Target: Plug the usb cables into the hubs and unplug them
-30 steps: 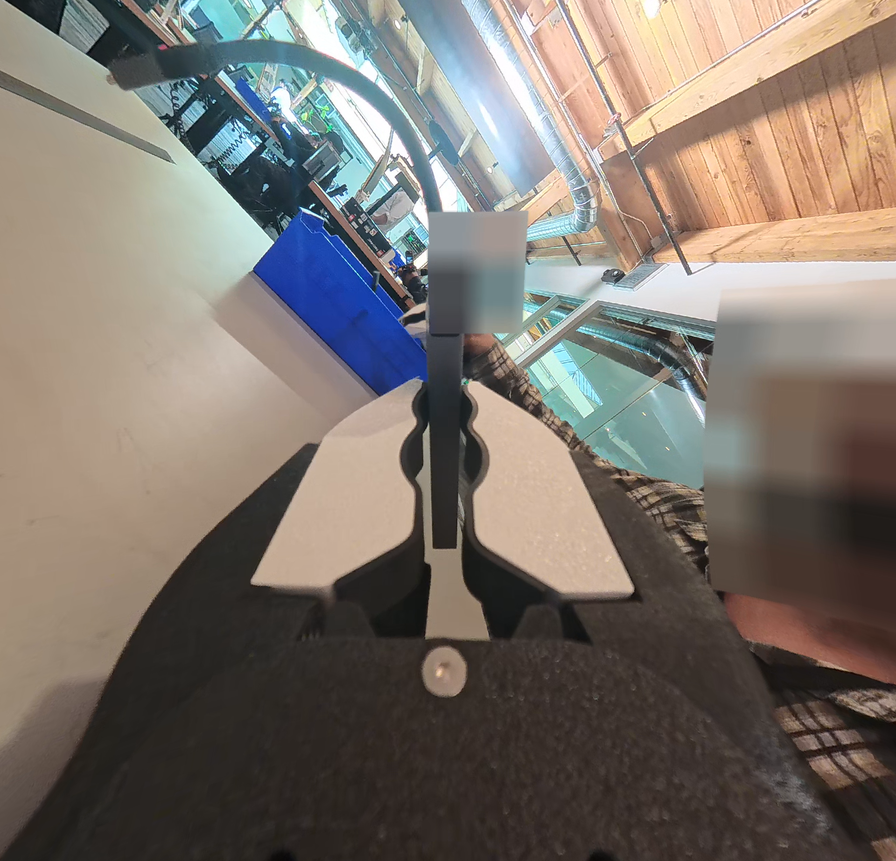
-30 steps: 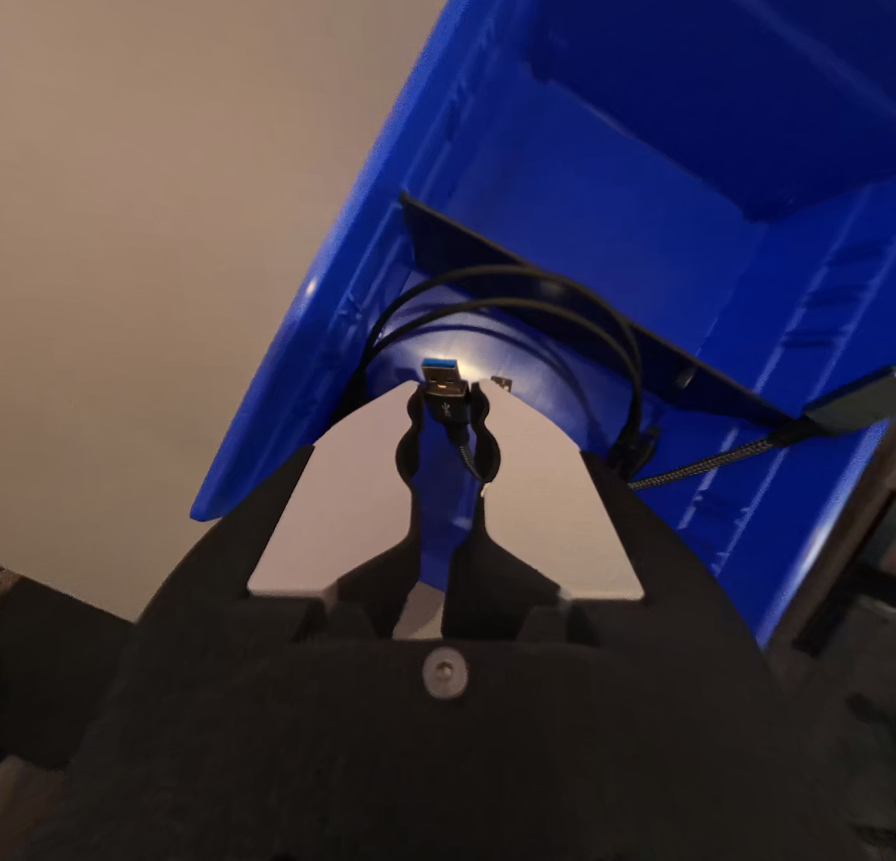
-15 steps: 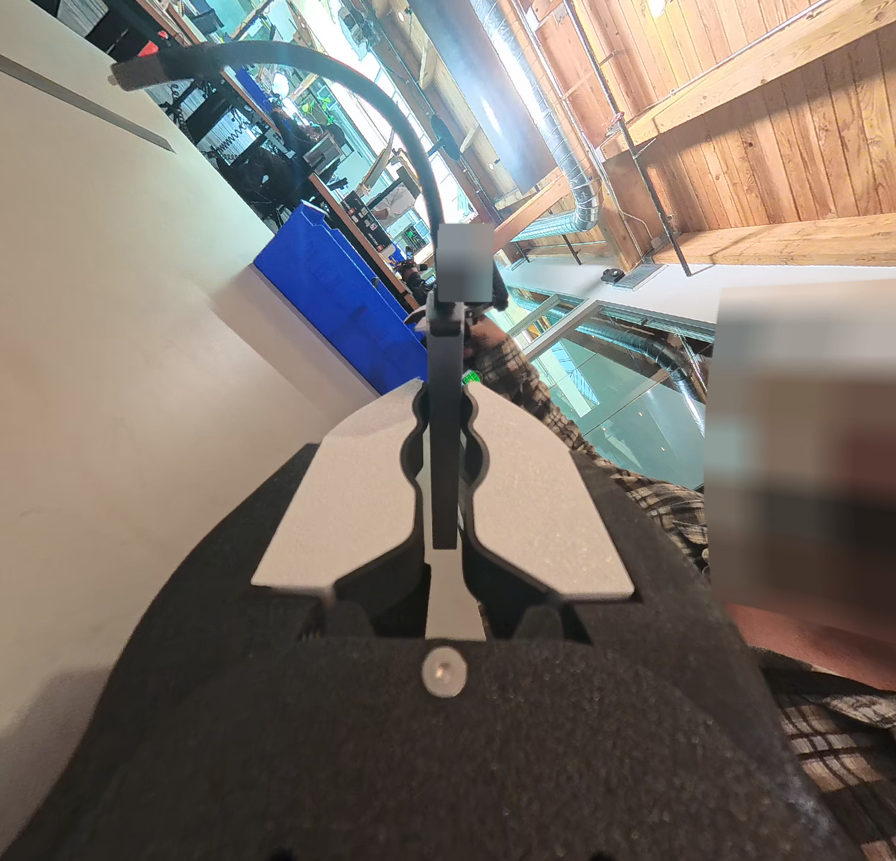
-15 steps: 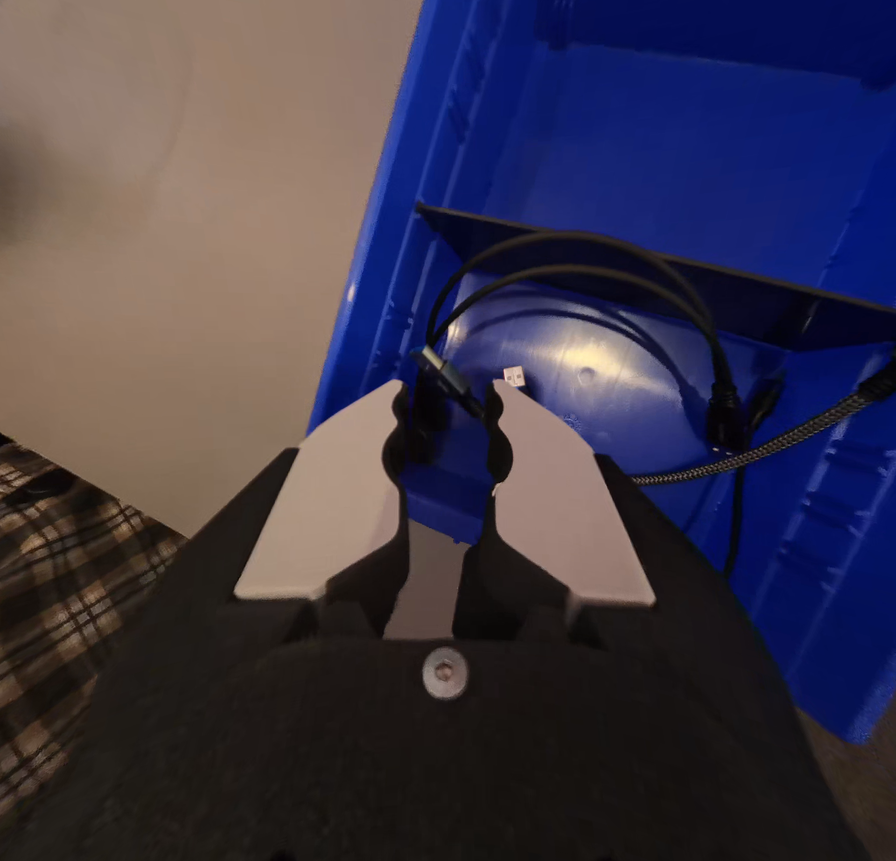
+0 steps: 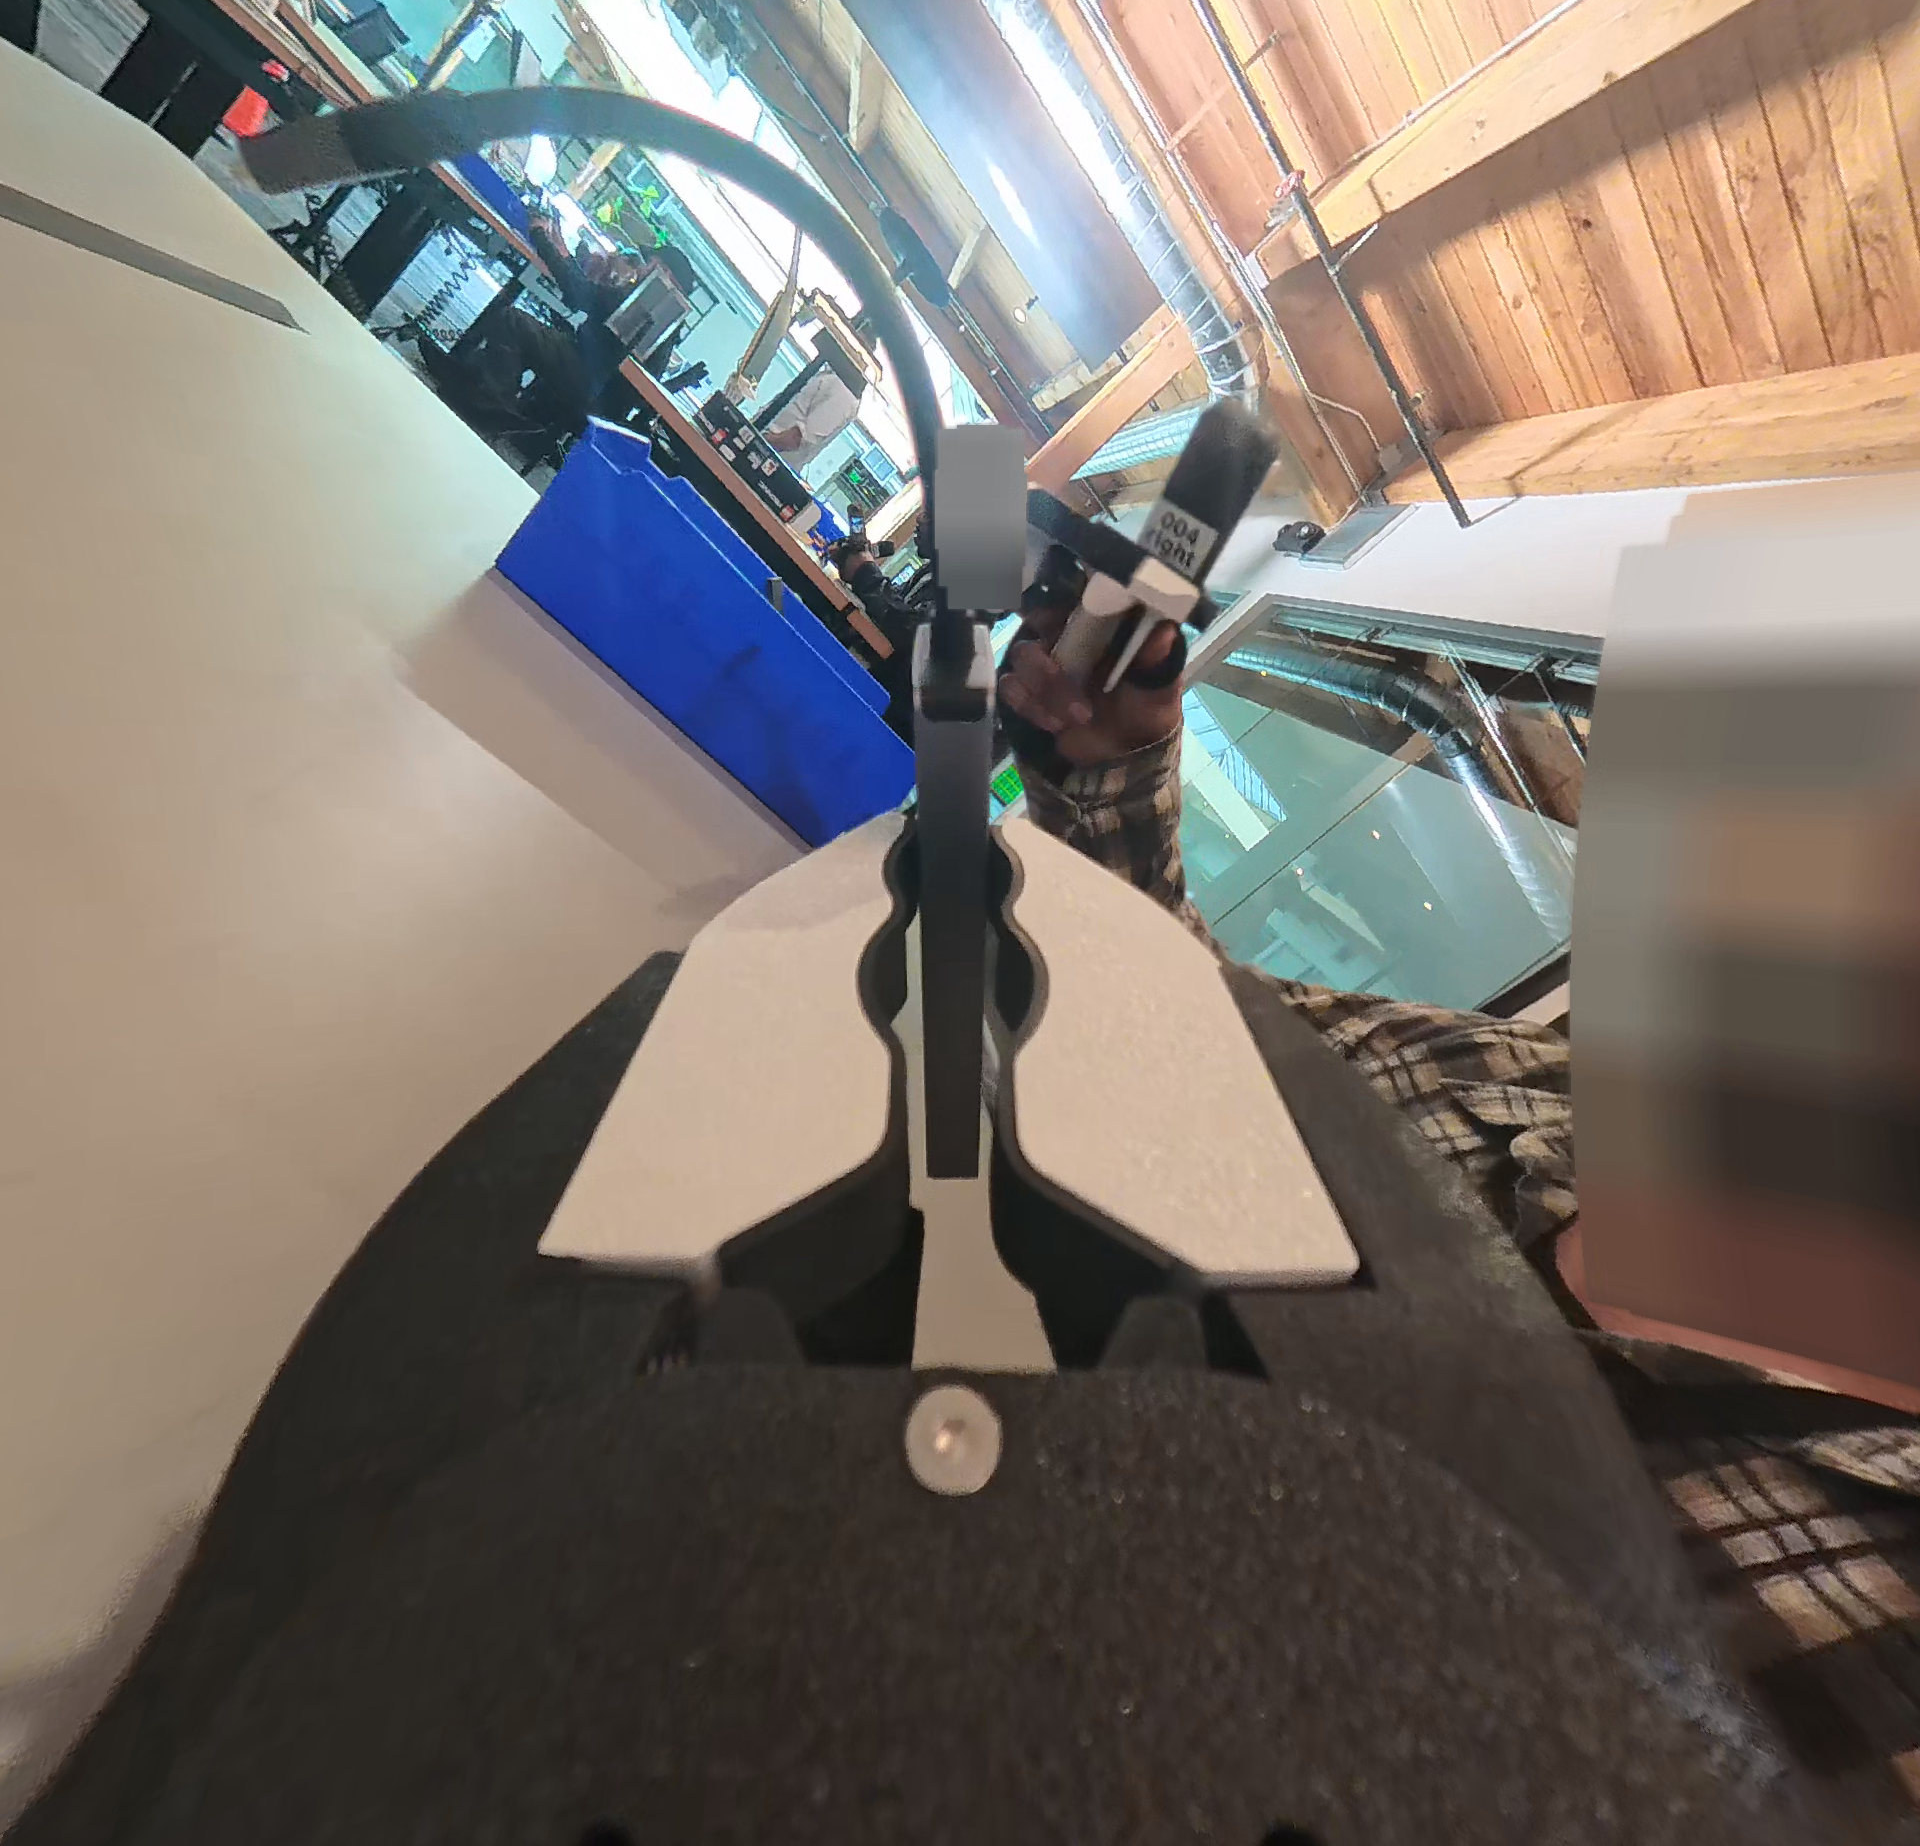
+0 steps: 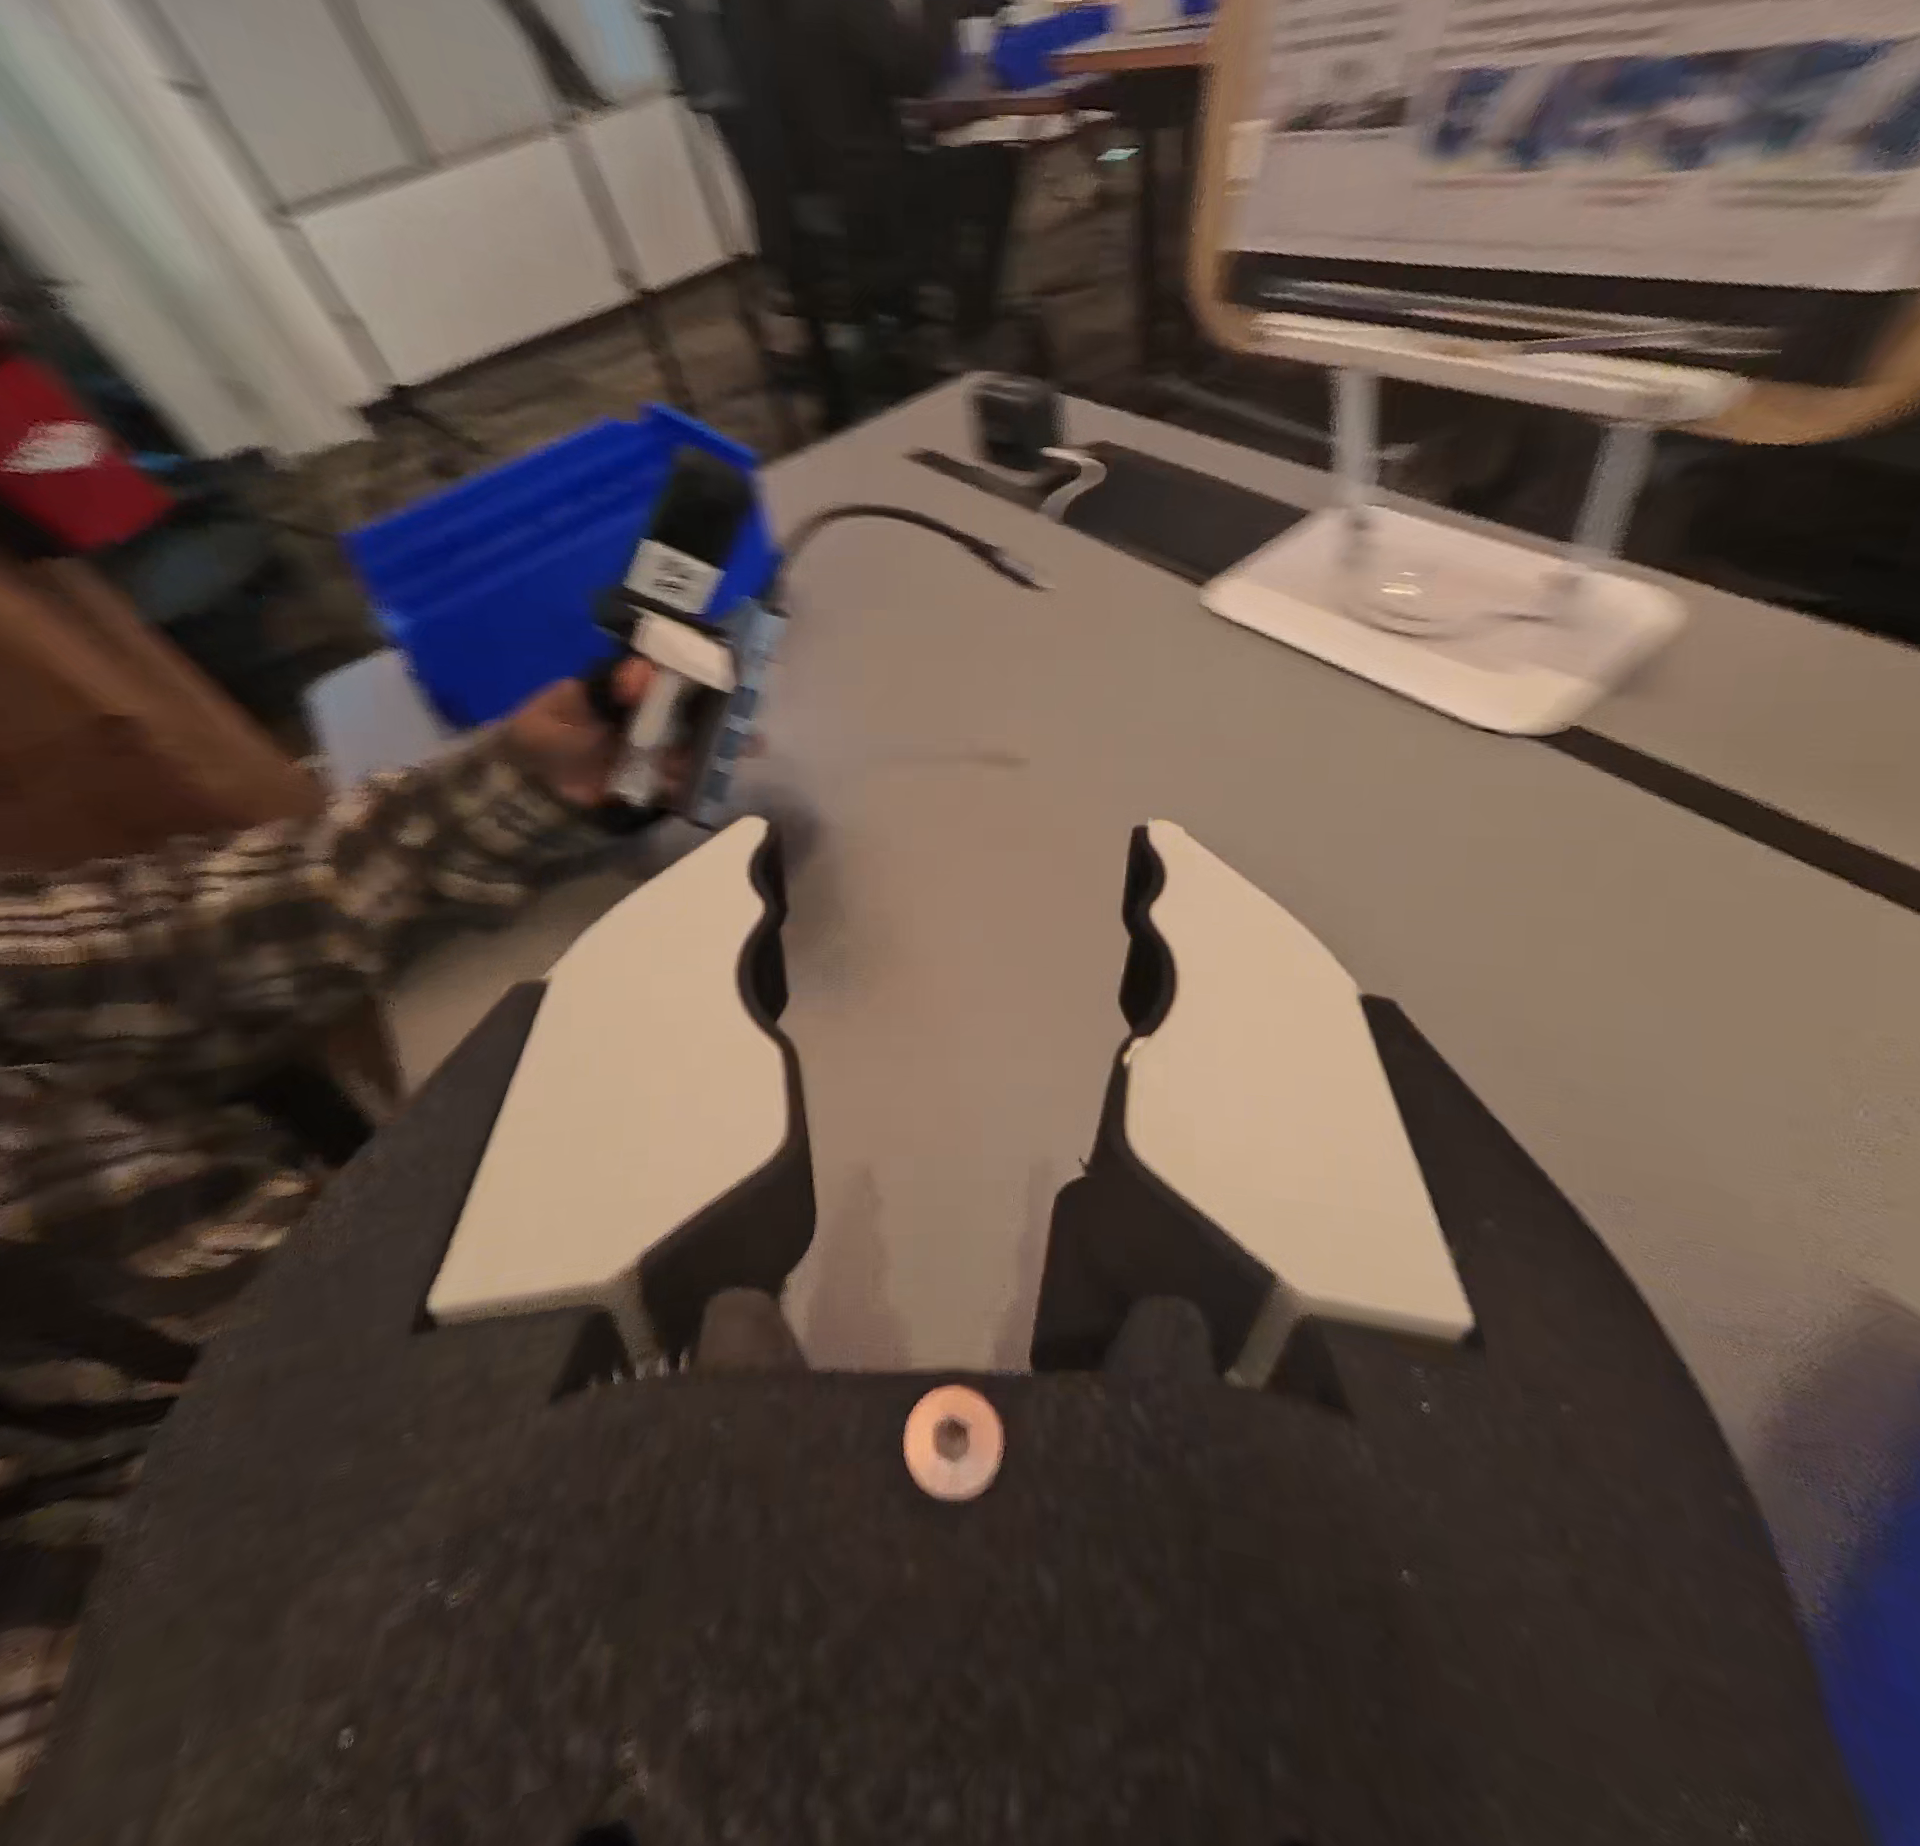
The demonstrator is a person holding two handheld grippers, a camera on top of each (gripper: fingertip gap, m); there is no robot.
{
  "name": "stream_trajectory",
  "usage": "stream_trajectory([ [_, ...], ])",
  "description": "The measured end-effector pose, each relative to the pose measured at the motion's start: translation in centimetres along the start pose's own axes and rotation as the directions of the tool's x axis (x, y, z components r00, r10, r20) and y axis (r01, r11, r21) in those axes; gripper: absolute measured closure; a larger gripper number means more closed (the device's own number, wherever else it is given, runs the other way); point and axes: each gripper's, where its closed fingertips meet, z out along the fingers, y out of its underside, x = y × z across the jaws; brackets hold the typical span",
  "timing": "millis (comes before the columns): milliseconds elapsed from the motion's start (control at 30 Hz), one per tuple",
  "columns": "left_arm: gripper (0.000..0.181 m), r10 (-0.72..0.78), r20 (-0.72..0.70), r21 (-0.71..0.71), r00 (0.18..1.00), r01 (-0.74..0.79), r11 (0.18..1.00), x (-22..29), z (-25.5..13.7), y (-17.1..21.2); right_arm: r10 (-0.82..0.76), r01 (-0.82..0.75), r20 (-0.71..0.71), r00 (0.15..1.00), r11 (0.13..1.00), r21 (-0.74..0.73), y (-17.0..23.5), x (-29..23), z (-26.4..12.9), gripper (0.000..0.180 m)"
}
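Since the earlier frames, the right gripper (image 6: 951, 840) has been lifted out of the blue bin (image 6: 530, 570) and swung toward the open worktop (image 6: 1351, 913); the USB plug once pinched between its fingers is no longer held, and the fingers are spread wide with nothing between them. The left gripper (image 5: 951, 840) has barely been shifted.

Nearest in the left wrist view, the left gripper's fingers are pressed together on the hub (image 5: 951, 965), a slim dark grey bar held edge-on and pointing away from the camera. From the hub's far end a black cable (image 5: 727, 165) is arched up and over to the left, and its loose plug (image 5: 296, 155) is seen hanging free in the air. Just beyond the hub, the right gripper's handle is seen gripped in a hand (image 5: 1060, 705) with a plaid sleeve (image 5: 1132, 820). Farther left, the blue bin (image 5: 707, 633) is seen resting on the pale worktop (image 5: 260, 705).

In the blurred right wrist view, bare grey worktop is seen between the spread fingers. To the left, the left gripper (image 6: 727, 695) is seen in a hand (image 6: 582, 726), in front of the blue bin, with the black cable (image 6: 914, 529) arched beyond it. Farther back, a white tray (image 6: 1444, 622) is seen under a framed board (image 6: 1558, 134).
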Motion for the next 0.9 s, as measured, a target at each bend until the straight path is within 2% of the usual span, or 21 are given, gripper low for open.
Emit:
stream_trajectory([
  [100,0.170,0.043,-0.002,-0.026,0.999,-0.043,0.999,0.4,0.3,0.3,0.047,-0.040,0.197,0.979,0.998,-0.042,-0.3,-3.0,5.8,0.119],
  [233,0.170,0.092,0.005,-0.024,0.996,-0.092,0.996,0.9,0.7,0.3,0.155,-0.125,0.288,0.945,0.985,-0.117,0.5,-4.1,12.0,0.127],
  [367,0.170,0.115,0.020,-0.020,0.993,-0.114,0.993,1.0,0.8,0.3,0.327,-0.305,0.412,0.851,0.945,-0.119,0.9,-6.0,16.3,0.136],
  [433,0.170,0.115,0.023,-0.019,0.993,-0.114,0.993,1.0,0.8,0.3,0.366,-0.335,0.451,0.814,0.930,-0.150,1.5,-7.0,17.9,0.136],
  [667,0.170,0.134,0.026,-0.044,0.991,-0.133,0.990,1.1,1.4,0.8,0.369,-0.298,0.486,0.792,0.929,-0.220,2.7,-9.1,20.8,0.146],
  [733,0.170,0.146,0.025,-0.045,0.989,-0.145,0.988,1.1,1.4,0.8,0.366,-0.284,0.523,0.770,0.930,-0.232,2.5,-9.8,20.6,0.169],
  [800,0.169,0.169,0.004,-0.046,0.986,-0.168,0.985,1.3,1.5,0.8,0.339,-0.253,0.520,0.784,0.939,-0.231,2.5,-9.8,20.4,0.170],
  [867,0.159,0.192,-0.014,-0.028,0.981,-0.192,0.981,1.7,1.7,0.7,0.303,-0.222,0.504,0.809,0.951,-0.216,2.2,-9.5,19.8,0.169],
  [900,0.148,0.210,-0.013,-0.013,0.978,-0.210,0.978,1.8,1.9,0.5,0.285,-0.209,0.495,0.821,0.956,-0.204,1.9,-9.2,19.2,0.169],
])
